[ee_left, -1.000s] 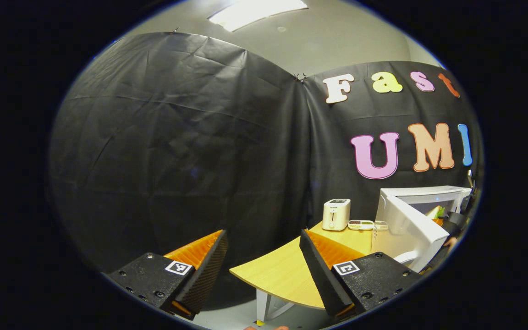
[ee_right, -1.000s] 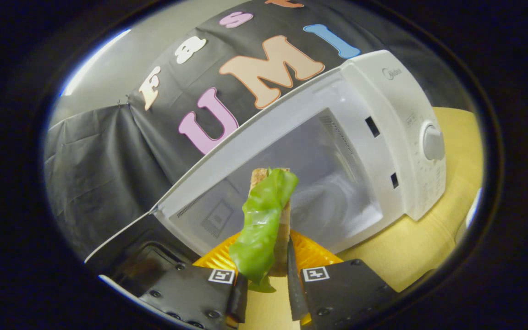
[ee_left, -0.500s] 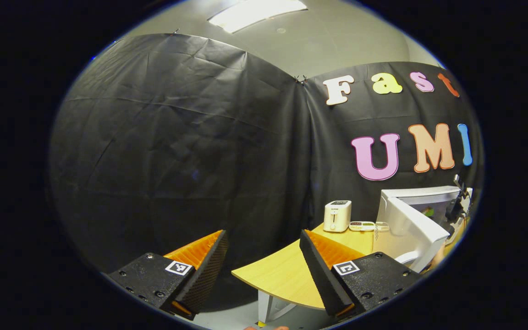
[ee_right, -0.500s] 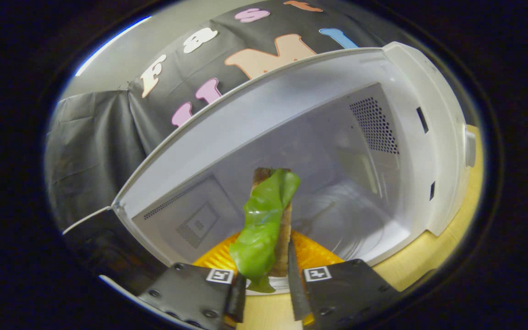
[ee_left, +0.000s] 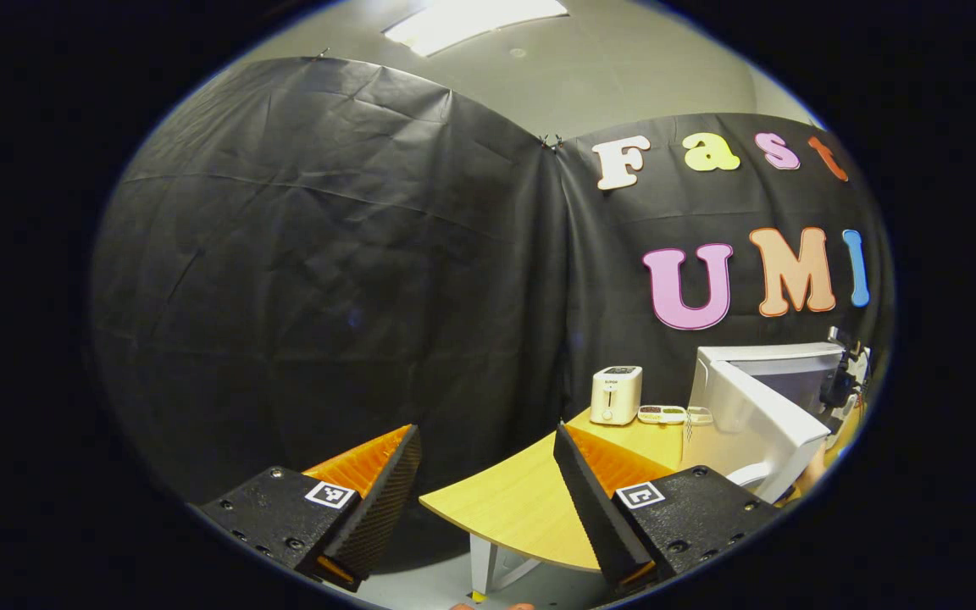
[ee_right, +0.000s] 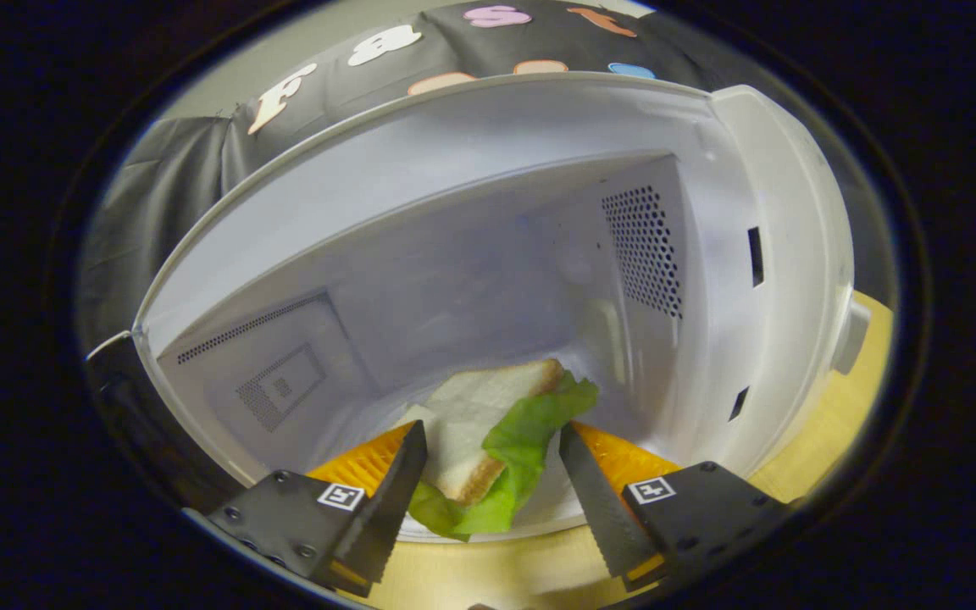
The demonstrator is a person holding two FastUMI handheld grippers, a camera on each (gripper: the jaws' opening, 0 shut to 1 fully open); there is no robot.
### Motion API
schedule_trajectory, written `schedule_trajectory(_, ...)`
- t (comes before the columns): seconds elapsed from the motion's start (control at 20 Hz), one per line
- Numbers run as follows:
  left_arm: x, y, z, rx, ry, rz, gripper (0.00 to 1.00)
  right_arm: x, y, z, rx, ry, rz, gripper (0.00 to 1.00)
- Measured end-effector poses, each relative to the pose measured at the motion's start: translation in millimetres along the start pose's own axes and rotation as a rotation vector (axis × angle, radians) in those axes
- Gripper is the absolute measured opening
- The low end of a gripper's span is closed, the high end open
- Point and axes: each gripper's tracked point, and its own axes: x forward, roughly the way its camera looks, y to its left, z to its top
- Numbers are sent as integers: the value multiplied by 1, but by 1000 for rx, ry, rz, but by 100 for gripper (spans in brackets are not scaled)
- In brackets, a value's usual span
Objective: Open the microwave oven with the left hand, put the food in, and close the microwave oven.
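The right gripper [ee_right: 492, 474] has spread its fingers, letting go. The sandwich [ee_right: 488, 424], upright before, now lies flat inside the microwave oven [ee_right: 471, 212].

No legible text stood on any item you handled. The square black-and-white markers on your left tongs [ee_left: 488, 496] and right tongs [ee_right: 492, 487] were coded patterns, not characters. The toaster [ee_left: 615, 395] on the counter [ee_left: 522, 508] bore a small dark mark on its front, too small to read. The microwave oven [ee_right: 488, 169] showed you no readable brand, number or sign in either view.
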Motion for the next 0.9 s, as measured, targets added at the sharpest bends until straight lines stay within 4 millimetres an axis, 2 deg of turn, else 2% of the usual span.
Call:
schedule_trajectory(0.05, 1, 0, 1, 1, 0, 1, 96, -3, -5, 5, -21, -11, -8, 98)
schedule_trajectory(0.2, 4, -3, -5, 5, 13, -6, 96, -14, -14, 31, -133, -103, -11, 97)
schedule_trajectory(0.3, 7, -1, -10, 8, 31, -6, 94, -26, -12, 43, -177, -127, 25, 97)
schedule_trajectory(0.4, 7, -6, -14, 8, 47, -18, 96, -44, -11, 48, -193, -125, 73, 97)
schedule_trajectory(0.45, 7, -8, -15, 6, 51, -29, 93, -54, -13, 49, -205, -114, 88, 97)
schedule_trajectory(0.6, 6, -25, -20, 2, 68, -81, 91, -93, -20, 57, -251, -108, 142, 97)
schedule_trajectory(0.65, 6, -30, -20, 4, 70, -99, 93, -106, -24, 61, -265, -116, 156, 97)
schedule_trajectory(0.7, 6, -36, -22, 7, 73, -115, 92, -119, -29, 64, -273, -123, 169, 92)
schedule_trajectory(0.75, 5, -40, -22, 7, 74, -123, 88, -132, -33, 68, -278, -123, 188, 92)
schedule_trajectory(0.9, -1, -56, -28, 31, 95, -150, 65, -169, -47, 69, -289, -89, 257, 92)
